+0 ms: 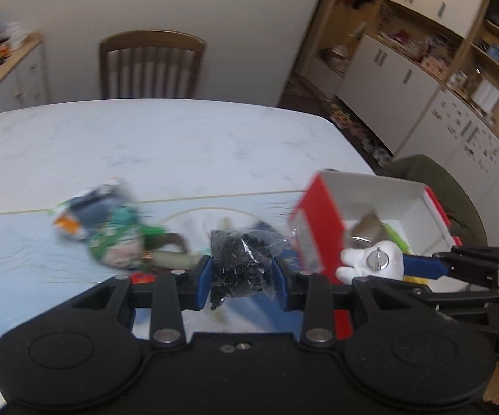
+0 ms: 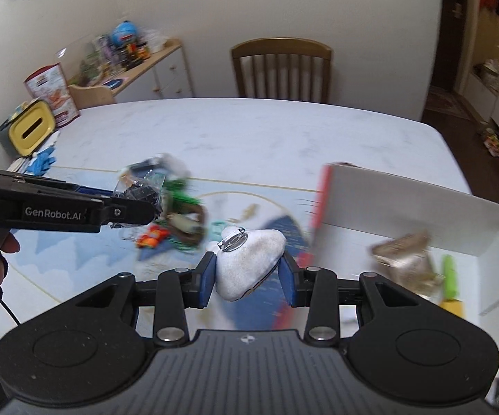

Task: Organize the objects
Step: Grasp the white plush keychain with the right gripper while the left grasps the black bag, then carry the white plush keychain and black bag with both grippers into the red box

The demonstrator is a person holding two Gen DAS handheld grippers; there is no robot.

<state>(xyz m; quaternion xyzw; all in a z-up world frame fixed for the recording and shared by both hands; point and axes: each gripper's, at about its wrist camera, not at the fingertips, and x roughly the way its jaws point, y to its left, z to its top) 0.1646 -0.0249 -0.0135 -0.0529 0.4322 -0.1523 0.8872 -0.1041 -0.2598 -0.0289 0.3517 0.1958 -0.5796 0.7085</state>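
The left gripper point(image 1: 242, 273) grasps a clear bag of black bits point(image 1: 244, 263). The right gripper point(image 2: 247, 271) grasps a white cloud-shaped toy point(image 2: 249, 263) beside the red box point(image 2: 405, 207).

Bagged black bits point(image 1: 242, 263) — white cloud-shaped piece point(image 2: 249, 259)

White wall point(image 2: 249, 7), wooden slat-back chair point(image 2: 281, 69) behind white marble-look table point(image 2: 249, 131), white-door cabinets with open shelves point(image 1: 422, 52) right, dark floor point(image 1: 305, 93).

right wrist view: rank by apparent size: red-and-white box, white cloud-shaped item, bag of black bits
1. red-and-white box
2. white cloud-shaped item, though it sits nearest the camera, which inflates it
3. bag of black bits
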